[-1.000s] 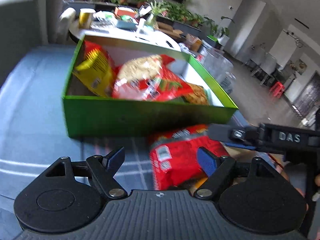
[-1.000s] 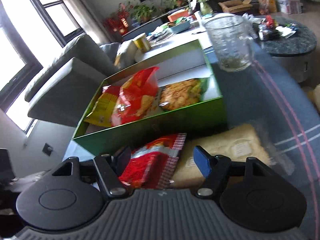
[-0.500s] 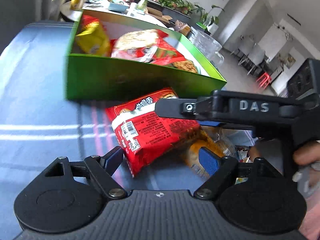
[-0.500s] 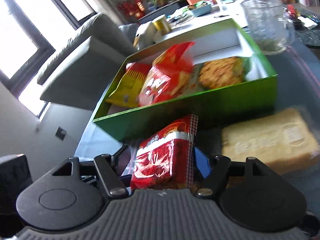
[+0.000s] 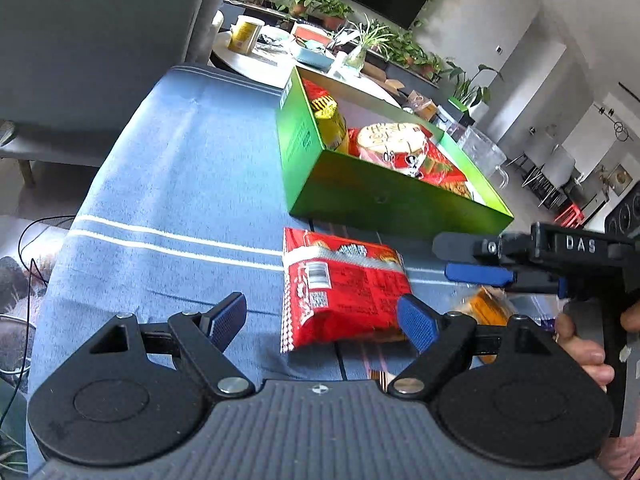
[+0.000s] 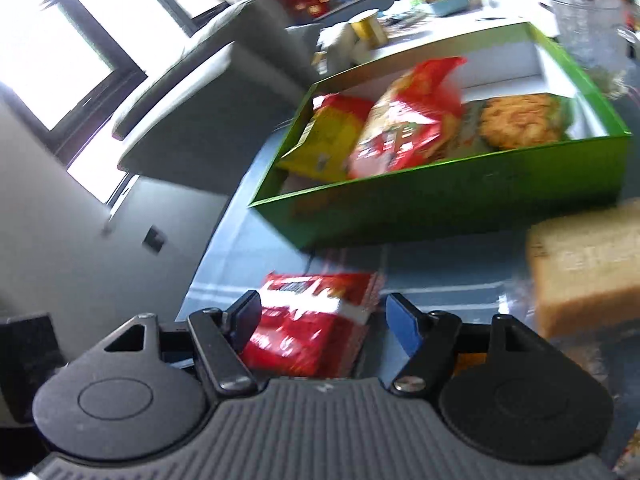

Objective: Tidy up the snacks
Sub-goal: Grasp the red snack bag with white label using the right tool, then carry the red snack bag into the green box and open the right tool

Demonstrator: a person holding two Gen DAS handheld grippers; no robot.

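Note:
A red snack pack [image 5: 344,288] lies flat on the blue cloth in front of the green box [image 5: 360,204]. My left gripper [image 5: 322,318] is open around its near end, and the right fingertip [image 5: 416,322] is close to the pack's edge. My right gripper [image 5: 460,258], held by a hand [image 5: 580,336], reaches in from the right, just past the pack's far right corner. In the right wrist view the same pack [image 6: 316,320] shows between the spread fingers of my right gripper [image 6: 324,316], open. The green box [image 6: 440,204] holds yellow, red and green snack bags.
A bagged bread loaf [image 6: 588,264] lies right of the red pack. A glass mug [image 5: 480,152] stands beyond the box. A grey sofa [image 5: 100,40] and a cluttered white table [image 5: 280,60] lie behind. The cloth left of the box is bare blue fabric [image 5: 180,180].
My left gripper has drawn back and swung left, so the box now sits further off to the right. The red pack lies flatter. In the right view the loaf slid rightward.

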